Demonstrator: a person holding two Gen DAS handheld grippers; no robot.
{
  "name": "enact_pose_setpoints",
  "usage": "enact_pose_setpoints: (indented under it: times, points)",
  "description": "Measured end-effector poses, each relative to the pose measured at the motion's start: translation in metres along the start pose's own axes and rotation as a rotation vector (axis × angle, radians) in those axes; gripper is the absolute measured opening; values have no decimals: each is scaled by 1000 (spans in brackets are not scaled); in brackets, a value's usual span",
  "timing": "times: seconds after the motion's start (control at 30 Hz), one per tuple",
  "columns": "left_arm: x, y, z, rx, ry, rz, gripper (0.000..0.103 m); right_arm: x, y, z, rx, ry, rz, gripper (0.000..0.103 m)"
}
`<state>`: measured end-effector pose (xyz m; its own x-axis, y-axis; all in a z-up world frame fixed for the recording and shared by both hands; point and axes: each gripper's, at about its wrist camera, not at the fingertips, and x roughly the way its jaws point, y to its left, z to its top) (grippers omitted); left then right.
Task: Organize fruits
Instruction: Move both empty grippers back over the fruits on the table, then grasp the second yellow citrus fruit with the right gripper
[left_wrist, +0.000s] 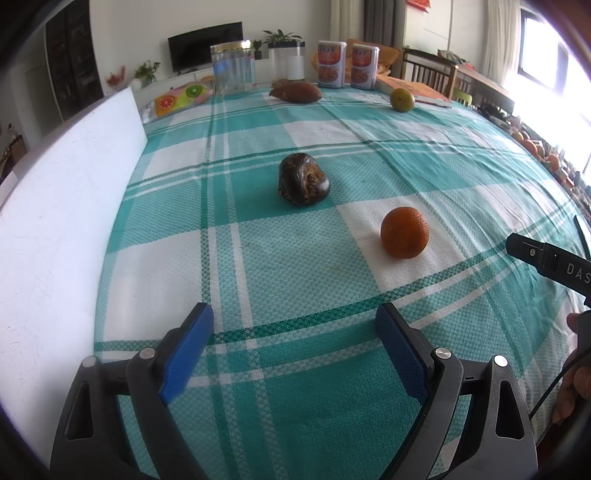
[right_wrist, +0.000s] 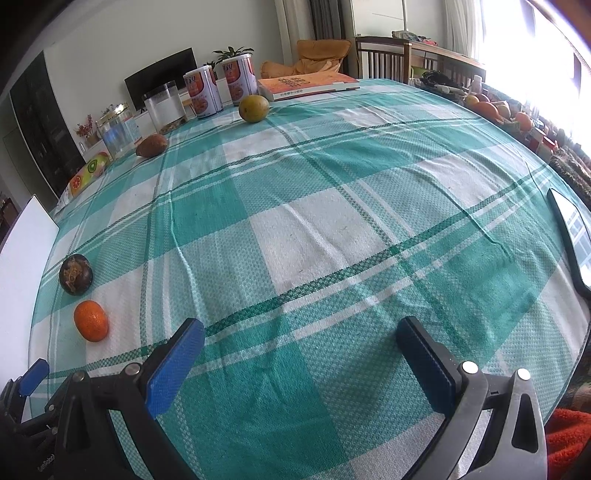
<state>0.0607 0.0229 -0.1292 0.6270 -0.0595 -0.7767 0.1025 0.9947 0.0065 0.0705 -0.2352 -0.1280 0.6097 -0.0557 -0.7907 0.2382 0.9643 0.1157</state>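
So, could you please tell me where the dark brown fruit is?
The dark brown fruit sits mid-tablecloth in the left wrist view, just behind and left of the orange.

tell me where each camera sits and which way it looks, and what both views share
Left wrist: on the left claw, angled down at the checked tablecloth; its open blue pads and the person's hand show.
Right wrist: on the right claw, angled down across the cloth toward a book; open pads show.
Shared: orange, dark fruit, two cans.

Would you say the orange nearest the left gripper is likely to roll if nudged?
Probably: the orange looks round and rests free on the flat tablecloth. Its dimpled peel should likely give the pads some grip.
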Motion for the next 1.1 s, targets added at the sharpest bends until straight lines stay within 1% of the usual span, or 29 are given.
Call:
enact_pose_setpoints:
  times: [0.1, 0.2, 0.3, 0.33, 0.37, 0.4, 0.43, 0.5, 0.6, 0.7, 0.73, 0.77, 0.83, 0.9, 0.97, 1.03, 1.07, 1.1]
  points:
    - [0, 0, 0, 0, 0, 0, 91, 2, 3, -1, -20, 9, -19, 103]
    - [0, 0, 0, 0, 0, 0, 91, 6, 13, -3, -87, 41, -71, 103]
    - [0, 0, 0, 0, -1, 0, 91, 7, 10, 2, -101, 81, -44, 103]
    - [0, 0, 0, 0, -1, 0, 91, 7, 8, 7, -107, 94, -23, 103]
    - [0, 0, 0, 0, -1, 1, 91, 8, 6, 14, -112, 92, 24, 103]
    - [0, 0, 0, 0, -1, 1, 91, 10, 4, 24, -120, 88, 81, 103]
    - [0, 0, 0, 0, -1, 1, 91, 14, 2, 38, -128, 79, 101, 103]
    - [0, 0, 0, 0, -1, 1, 91, 28, 2, 76, -148, 50, 100, 103]
    - [0, 0, 0, 0, -1, 1, 91, 61, 12, 143, -187, 7, 122, 103]
    - [0, 0, 0, -1, -2, 1, 91, 104, 29, 203, -184, 15, 160, 101]
    - [0, 0, -1, -1, -2, 1, 91, 117, 35, 219, -180, 15, 171, 99]
    - [1, 0, -1, -1, -2, 1, 91, 130, 41, 233, -178, 14, 175, 96]
    - [0, 0, -1, -1, -2, 2, 91, 156, 52, 254, -172, 28, 169, 94]
    - [1, 0, -1, 0, -2, 1, 91, 179, 57, 270, -148, 46, 147, 88]
    - [1, 0, -1, 0, -2, 2, 92, 196, 60, 278, -116, 64, 162, 87]
    - [1, 0, -1, 0, -2, 3, 92, 208, 63, 282, -97, 86, 182, 76]
    - [1, 0, -1, 0, -2, 3, 92, 212, 64, 282, -100, 102, 178, 51]
    - [1, 0, -1, 0, -2, 2, 92, 210, 66, 282, -114, 90, 168, 49]
